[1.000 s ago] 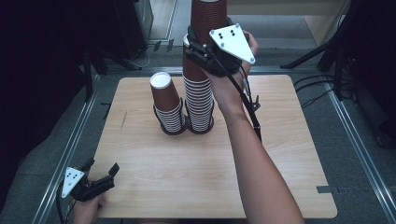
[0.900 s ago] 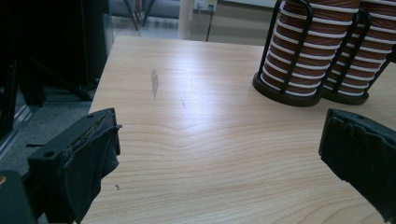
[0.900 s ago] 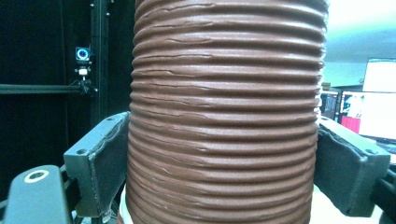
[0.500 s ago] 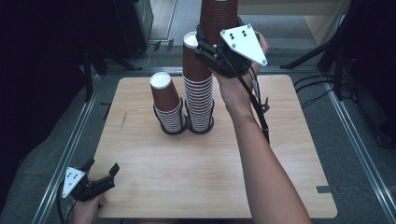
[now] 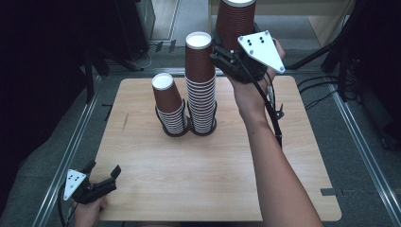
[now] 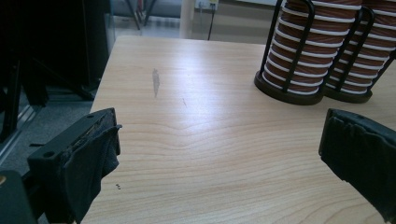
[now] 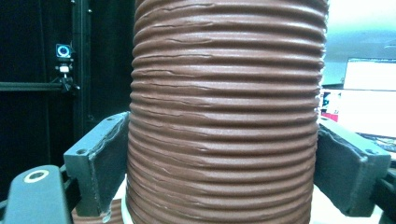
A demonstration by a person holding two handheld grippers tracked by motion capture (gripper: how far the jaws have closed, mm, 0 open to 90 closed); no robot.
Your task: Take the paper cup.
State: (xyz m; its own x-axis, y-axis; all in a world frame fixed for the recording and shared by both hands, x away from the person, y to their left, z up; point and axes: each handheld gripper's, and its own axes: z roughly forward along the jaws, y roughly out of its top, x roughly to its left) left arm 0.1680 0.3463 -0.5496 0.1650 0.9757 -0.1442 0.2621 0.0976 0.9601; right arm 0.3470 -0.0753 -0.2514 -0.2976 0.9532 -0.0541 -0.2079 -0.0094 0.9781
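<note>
Right gripper (image 5: 226, 59): raised above the far edge of the table, jaws clamped on either side of a lifted stack of brown cups (image 5: 235, 21); in the right gripper view both pads press the ribbed cup walls (image 7: 224, 116).
Lifted stack: upright between the right gripper's jaws, held clear of the table, up and to the right of the tall stack.
Tall stack (image 5: 200, 80): stands in a black wire holder (image 5: 203, 130), just left of and below the right gripper, white inside of the top cup showing.
Short stack (image 5: 169, 101): in the neighbouring ring of the holder, left of the tall stack, well apart from both grippers.
Left gripper (image 5: 101, 182): low at the near left corner of the table (image 5: 189, 179), jaws spread wide, nothing between them; in the left gripper view bare wood lies between the pads.
Holder from the left gripper: ahead and to the right (image 6: 299, 93), well apart.
Cable (image 5: 272, 111): trails from the right gripper along the forearm.
</note>
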